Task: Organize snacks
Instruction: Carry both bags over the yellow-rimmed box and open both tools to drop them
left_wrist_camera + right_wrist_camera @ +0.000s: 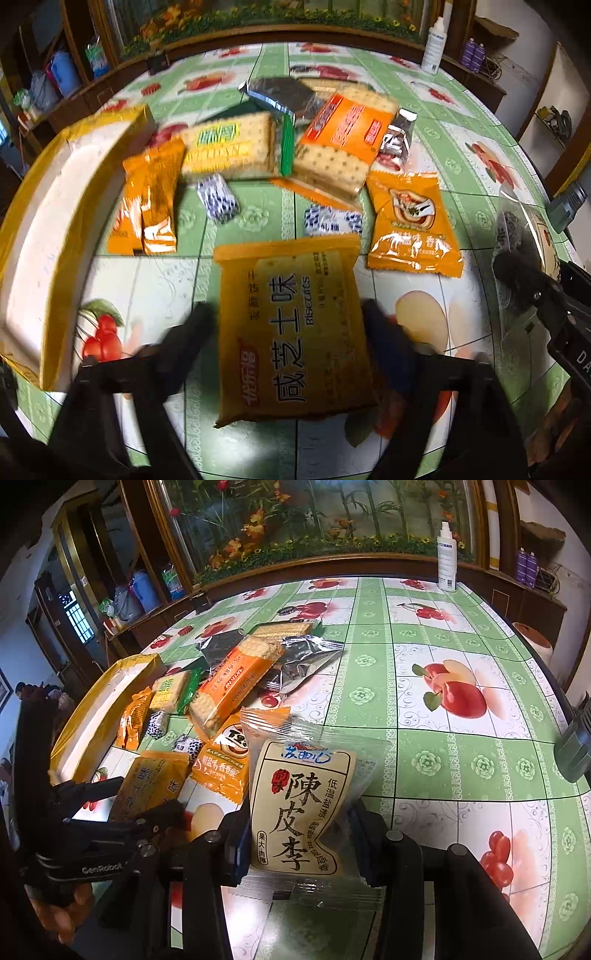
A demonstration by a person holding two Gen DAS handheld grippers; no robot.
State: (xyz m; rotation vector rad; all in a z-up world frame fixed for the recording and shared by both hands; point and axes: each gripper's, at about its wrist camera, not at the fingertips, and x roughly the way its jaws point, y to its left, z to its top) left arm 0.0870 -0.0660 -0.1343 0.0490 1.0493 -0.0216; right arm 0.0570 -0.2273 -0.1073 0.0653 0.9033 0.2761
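Note:
My left gripper (290, 317) is shut on a yellow biscuit pack (291, 325) and holds it above the table; the pack also shows in the right wrist view (151, 788). My right gripper (301, 834) is shut on a clear plum snack packet (301, 808), seen at the right edge of the left wrist view (517, 236). A white box with a yellow rim (48, 229) lies at the left, also in the right wrist view (99, 705). Loose snacks lie in a pile: cracker packs (340, 144), orange sachets (410, 221), small blue-white candies (218, 197).
The table has a green fruit-print cloth (443, 738). A white spray bottle (446, 557) stands at the far edge. A wooden cabinet with a flower painting (295, 524) runs behind the table. A grey clamp (574, 753) sits on the right edge.

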